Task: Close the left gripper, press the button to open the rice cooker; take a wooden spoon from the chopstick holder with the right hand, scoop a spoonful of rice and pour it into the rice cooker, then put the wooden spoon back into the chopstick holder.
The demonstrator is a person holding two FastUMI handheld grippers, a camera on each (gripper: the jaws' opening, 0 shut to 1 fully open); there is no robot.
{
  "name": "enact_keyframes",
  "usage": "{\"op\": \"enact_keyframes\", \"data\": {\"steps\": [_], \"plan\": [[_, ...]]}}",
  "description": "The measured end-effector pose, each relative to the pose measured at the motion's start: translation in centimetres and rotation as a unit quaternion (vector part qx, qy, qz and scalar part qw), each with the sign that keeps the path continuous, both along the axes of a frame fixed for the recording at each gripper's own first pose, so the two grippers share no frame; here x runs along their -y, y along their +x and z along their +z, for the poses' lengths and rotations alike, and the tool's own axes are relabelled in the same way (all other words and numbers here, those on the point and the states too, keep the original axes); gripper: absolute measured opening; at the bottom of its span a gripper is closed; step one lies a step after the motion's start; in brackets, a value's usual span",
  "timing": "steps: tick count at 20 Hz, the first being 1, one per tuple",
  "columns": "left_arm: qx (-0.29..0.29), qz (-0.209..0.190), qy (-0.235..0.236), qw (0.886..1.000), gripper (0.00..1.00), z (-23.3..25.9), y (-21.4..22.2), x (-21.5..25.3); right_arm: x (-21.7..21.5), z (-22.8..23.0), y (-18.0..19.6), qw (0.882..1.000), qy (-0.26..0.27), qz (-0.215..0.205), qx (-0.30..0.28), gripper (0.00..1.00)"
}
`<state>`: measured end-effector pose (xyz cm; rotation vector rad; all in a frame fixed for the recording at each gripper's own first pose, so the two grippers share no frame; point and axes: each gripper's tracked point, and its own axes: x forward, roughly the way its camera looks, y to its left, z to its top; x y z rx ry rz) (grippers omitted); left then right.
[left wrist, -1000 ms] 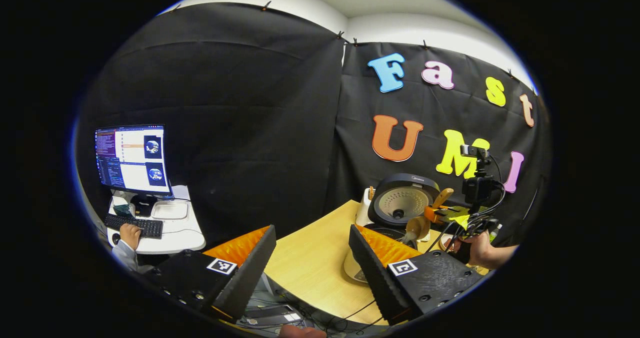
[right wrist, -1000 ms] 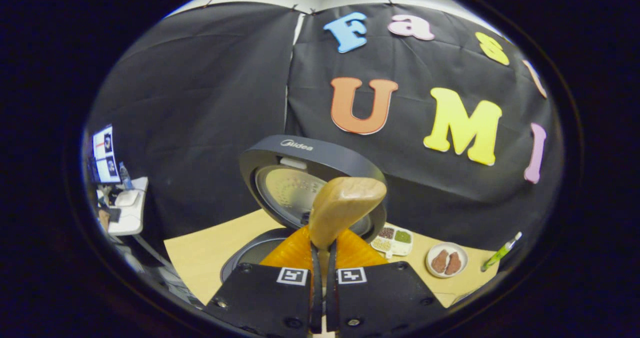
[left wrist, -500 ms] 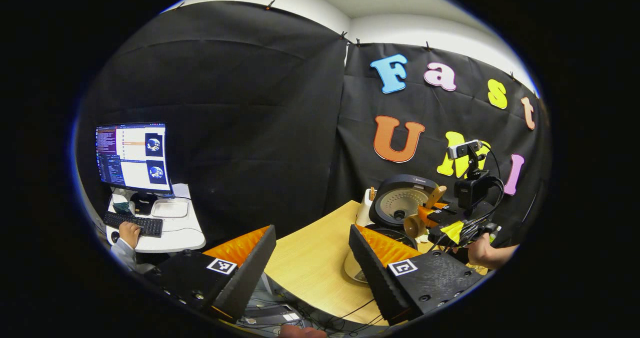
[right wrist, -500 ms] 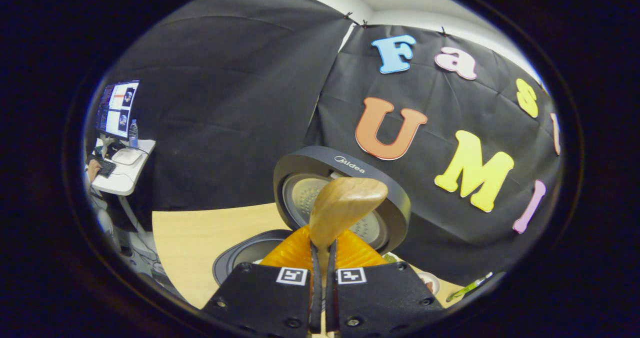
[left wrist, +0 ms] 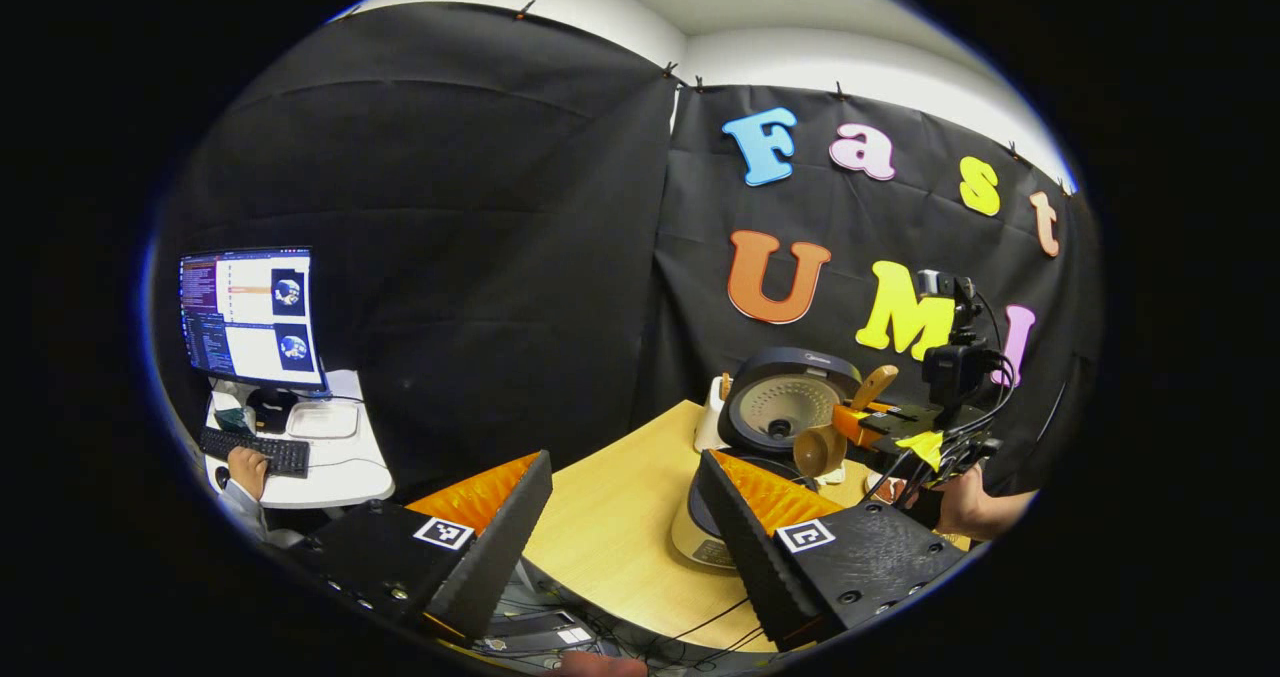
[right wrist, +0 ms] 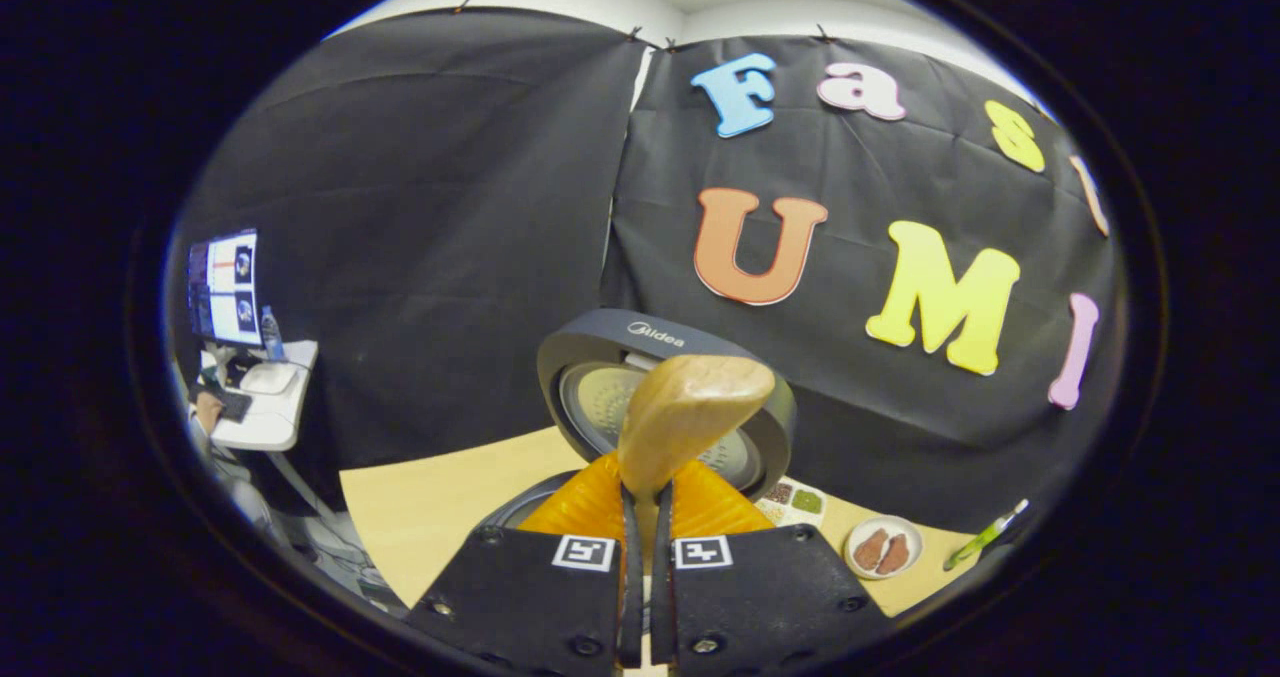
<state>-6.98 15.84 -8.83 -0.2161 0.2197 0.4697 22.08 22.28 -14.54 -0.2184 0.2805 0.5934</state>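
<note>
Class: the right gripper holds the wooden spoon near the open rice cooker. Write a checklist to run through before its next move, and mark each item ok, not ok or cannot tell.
1. Rice cooker lid raised: ok.
2. Right gripper clamped on the wooden spoon: ok.
3. Spoon bowl over the pot, seen in the left gripper view: ok.
4. Rice left in the spoon: cannot tell.
5. Left gripper open and apart from the cooker: ok.
6. Chopstick holder free for the spoon's return: cannot tell.

You see: monitor (left wrist: 248, 315) and keyboard (left wrist: 255, 451) on side desk (left wrist: 345, 467) | plate (right wrist: 880, 549) beside divided dish (right wrist: 790, 500) on table (right wrist: 430, 497)
</note>
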Motion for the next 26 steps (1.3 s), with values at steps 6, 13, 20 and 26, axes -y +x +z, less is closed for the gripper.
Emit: {"op": "enact_keyframes", "data": {"steps": [6,13,20,26], "plan": [[0.004,-0.07,0.003,0.998,0.95,0.6,3.8,4.7,5.6,4.6,-2.3,0.99,0.127,-0.037,-0.038,0.08],[0.006,-0.188,0.01,0.982,0.95,0.7,8.3,13.1,20.9,7.7,-2.6,0.973,0.17,-0.153,-0.02,0.08],[0.015,-0.251,0.01,0.968,0.95,0.5,10.9,18.9,39.7,6.4,-4.0,0.938,0.149,-0.312,-0.003,0.08],[0.007,-0.251,0.009,0.968,0.95,0.1,11.8,20.5,49.6,2.1,-2.0,0.913,0.137,-0.384,-0.027,0.08]]}}
